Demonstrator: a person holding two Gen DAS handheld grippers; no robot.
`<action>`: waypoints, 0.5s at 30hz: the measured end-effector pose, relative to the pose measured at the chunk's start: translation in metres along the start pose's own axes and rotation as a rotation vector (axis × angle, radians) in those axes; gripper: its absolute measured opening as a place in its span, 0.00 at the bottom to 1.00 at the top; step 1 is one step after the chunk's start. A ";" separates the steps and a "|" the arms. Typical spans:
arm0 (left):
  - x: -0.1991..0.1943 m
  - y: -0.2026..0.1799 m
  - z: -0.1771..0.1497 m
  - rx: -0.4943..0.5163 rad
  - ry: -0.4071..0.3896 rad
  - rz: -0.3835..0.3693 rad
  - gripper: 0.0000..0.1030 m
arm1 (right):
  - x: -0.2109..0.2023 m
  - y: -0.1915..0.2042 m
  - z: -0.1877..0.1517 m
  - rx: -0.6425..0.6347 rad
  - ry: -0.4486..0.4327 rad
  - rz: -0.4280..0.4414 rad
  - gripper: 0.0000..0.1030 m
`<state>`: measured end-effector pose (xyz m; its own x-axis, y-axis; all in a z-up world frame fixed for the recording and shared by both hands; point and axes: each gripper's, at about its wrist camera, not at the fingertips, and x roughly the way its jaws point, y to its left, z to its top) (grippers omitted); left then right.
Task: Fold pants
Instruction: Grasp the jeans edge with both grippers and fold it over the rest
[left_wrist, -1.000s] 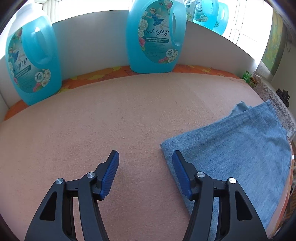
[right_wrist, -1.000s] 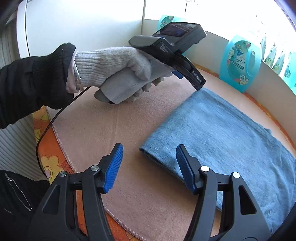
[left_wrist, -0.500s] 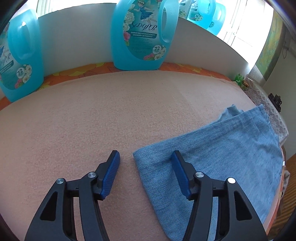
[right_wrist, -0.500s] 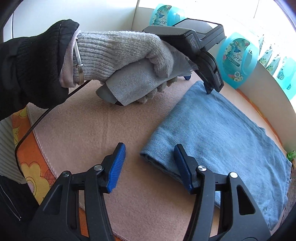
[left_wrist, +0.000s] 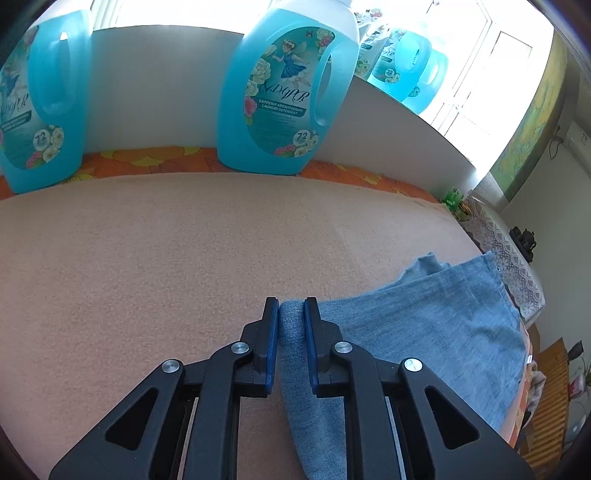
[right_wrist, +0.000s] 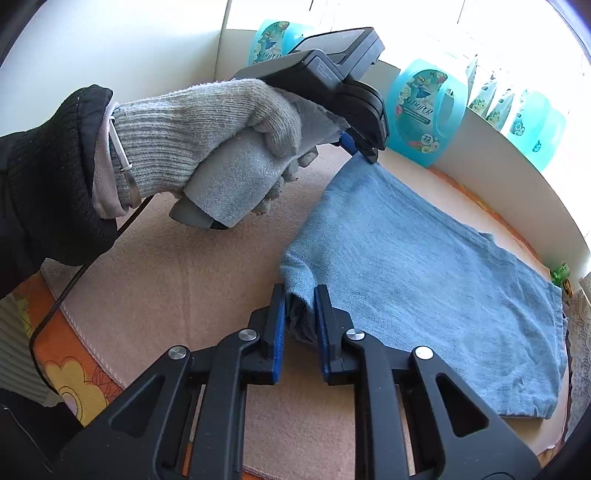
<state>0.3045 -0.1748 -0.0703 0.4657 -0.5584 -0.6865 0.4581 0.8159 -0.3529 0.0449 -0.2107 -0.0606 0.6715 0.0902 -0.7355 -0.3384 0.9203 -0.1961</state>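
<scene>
We hold the left tool (left_wrist: 290, 310) low in the centre of the left wrist view, its jaws having just been closing and now clamped on a corner of the folded denim pants (left_wrist: 436, 332), with a strip of blue cloth pinched between the blue pads (left_wrist: 271, 343). The pants lie flat on the peach-covered surface (left_wrist: 166, 266) and spread toward the right edge of that frame. In the right wrist view, the right tool (right_wrist: 300, 295) sits at lower centre; its jaws have also just been closing and now grip the near left corner of the pants (right_wrist: 424, 273), where the layered edge bunches between the pads. At the upper left of that view we see a grey-gloved hand (right_wrist: 207, 140) holding the left tool (right_wrist: 364, 153), whose tip meets the far corner of the cloth. Blue detergent bottles (left_wrist: 284, 88) stand along the white back wall (left_wrist: 155, 88) at the top of the frame.
</scene>
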 end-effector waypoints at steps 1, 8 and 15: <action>-0.002 -0.003 0.001 0.013 -0.001 0.004 0.11 | -0.003 -0.002 0.000 0.011 -0.011 0.002 0.15; -0.016 -0.029 0.017 0.036 -0.025 0.018 0.10 | -0.033 -0.046 -0.002 0.133 -0.123 0.061 0.13; -0.020 -0.089 0.050 0.100 -0.073 0.018 0.09 | -0.073 -0.128 -0.001 0.263 -0.229 0.077 0.12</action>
<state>0.2920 -0.2442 0.0062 0.5266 -0.5566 -0.6426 0.5209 0.8086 -0.2735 0.0378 -0.3352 0.0174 0.7911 0.2185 -0.5713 -0.2323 0.9714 0.0499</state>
